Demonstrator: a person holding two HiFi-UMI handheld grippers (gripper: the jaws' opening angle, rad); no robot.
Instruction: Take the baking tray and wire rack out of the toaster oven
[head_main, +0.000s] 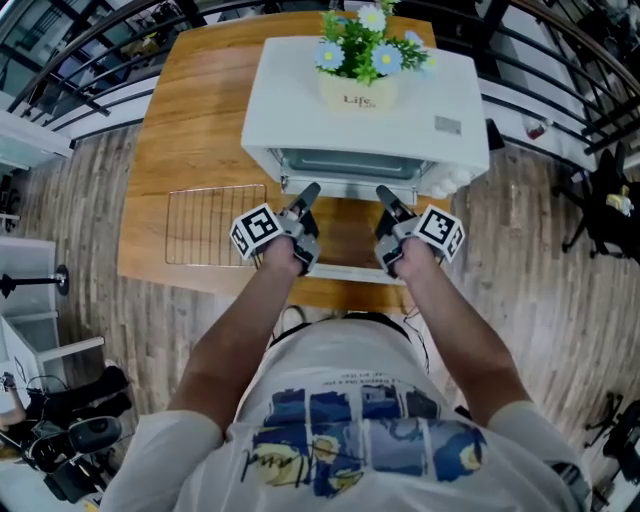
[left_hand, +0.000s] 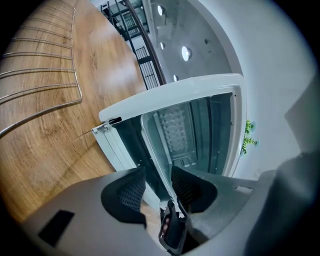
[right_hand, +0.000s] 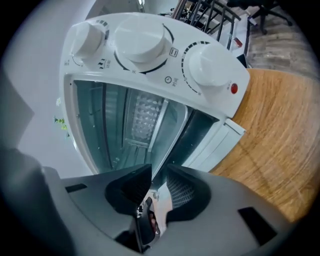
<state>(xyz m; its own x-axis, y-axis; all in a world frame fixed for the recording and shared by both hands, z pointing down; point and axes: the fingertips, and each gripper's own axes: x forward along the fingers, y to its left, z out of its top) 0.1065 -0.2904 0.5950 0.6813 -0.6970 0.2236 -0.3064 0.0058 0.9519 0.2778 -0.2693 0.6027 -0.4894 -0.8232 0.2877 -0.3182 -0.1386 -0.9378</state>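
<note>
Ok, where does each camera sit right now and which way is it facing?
Head view: on the person's head, looking steeply down on the toaster oven, table and wire rack; both forearms, left gripper and right gripper show.
Left gripper view: on the left gripper, looking past its parted jaws into the open oven; rack at upper left.
Right gripper view: on the right gripper, looking past its parted jaws into the oven, knobs above.
Shared: both gripper views see the same oven cavity, from opposite ends.
</note>
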